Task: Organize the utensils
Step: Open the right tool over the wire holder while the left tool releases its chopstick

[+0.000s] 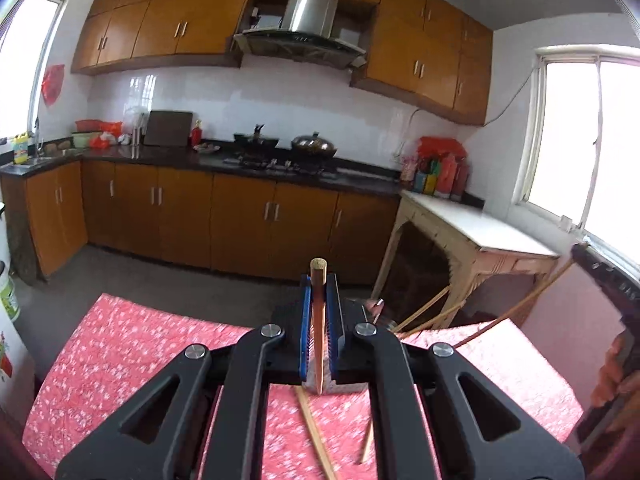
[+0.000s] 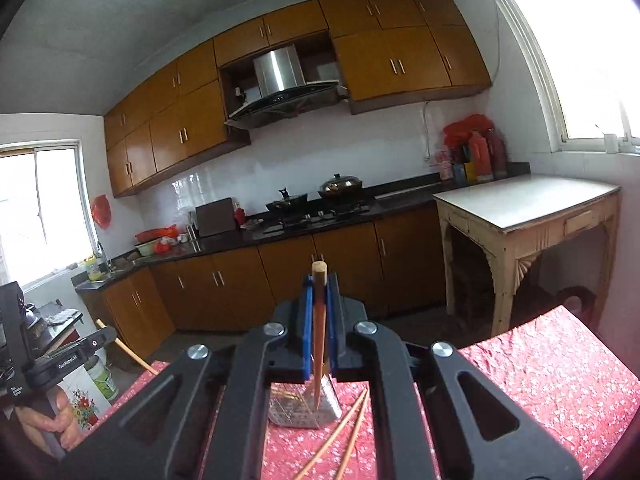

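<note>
Clamping one chopstick upright, our left claw keeps it clear of the worktop. Our right claw grips another chopstick likewise, for pairing

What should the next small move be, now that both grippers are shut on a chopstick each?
Probably lower the right gripper and drop its chopstick into the metal holder just below. The left gripper also holds a chopstick; more lie loose on the red tablecloth.

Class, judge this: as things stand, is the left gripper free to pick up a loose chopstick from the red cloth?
Probably not. The left gripper is already shut on a chopstick, so the loose chopstick on the cloth must wait.
</note>
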